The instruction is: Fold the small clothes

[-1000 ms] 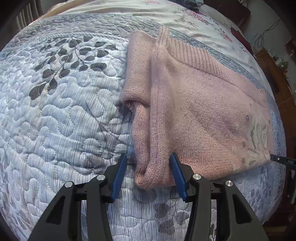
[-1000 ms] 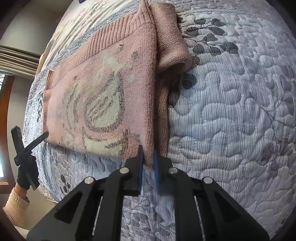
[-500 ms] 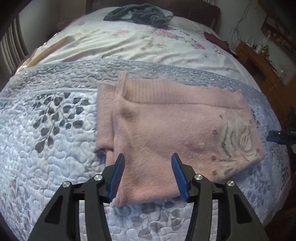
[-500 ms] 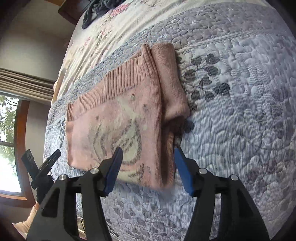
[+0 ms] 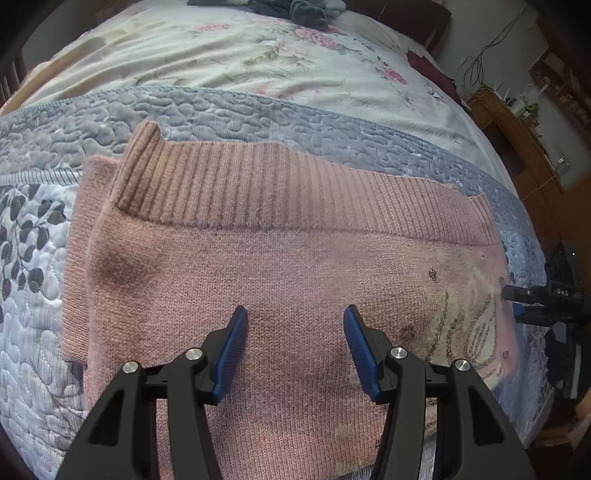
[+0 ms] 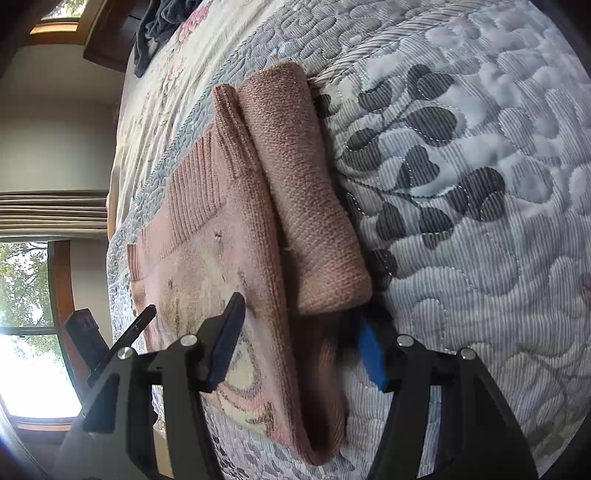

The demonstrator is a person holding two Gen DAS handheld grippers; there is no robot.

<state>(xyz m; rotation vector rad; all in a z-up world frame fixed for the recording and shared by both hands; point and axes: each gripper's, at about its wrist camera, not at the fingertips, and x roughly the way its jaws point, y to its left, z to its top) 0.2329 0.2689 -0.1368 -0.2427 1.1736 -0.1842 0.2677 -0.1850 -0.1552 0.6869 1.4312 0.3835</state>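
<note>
Spreading across the bed, one grey-blue quilted bedspread with a dark leaf print (image 5: pixel 33 332) is carrying one folded pink knitted sweater with a ribbed hem (image 5: pixel 280 266), its sleeve lying doubled along one side (image 6: pixel 310 206). One dark garment (image 5: pixel 306 9) is lying near the headboard. Left gripper (image 5: pixel 293 343) is hovering over the sweater, jaws released; right gripper (image 6: pixel 299 343) is straddling its folded edge, jaws likewise spread, grasping nothing.
</note>
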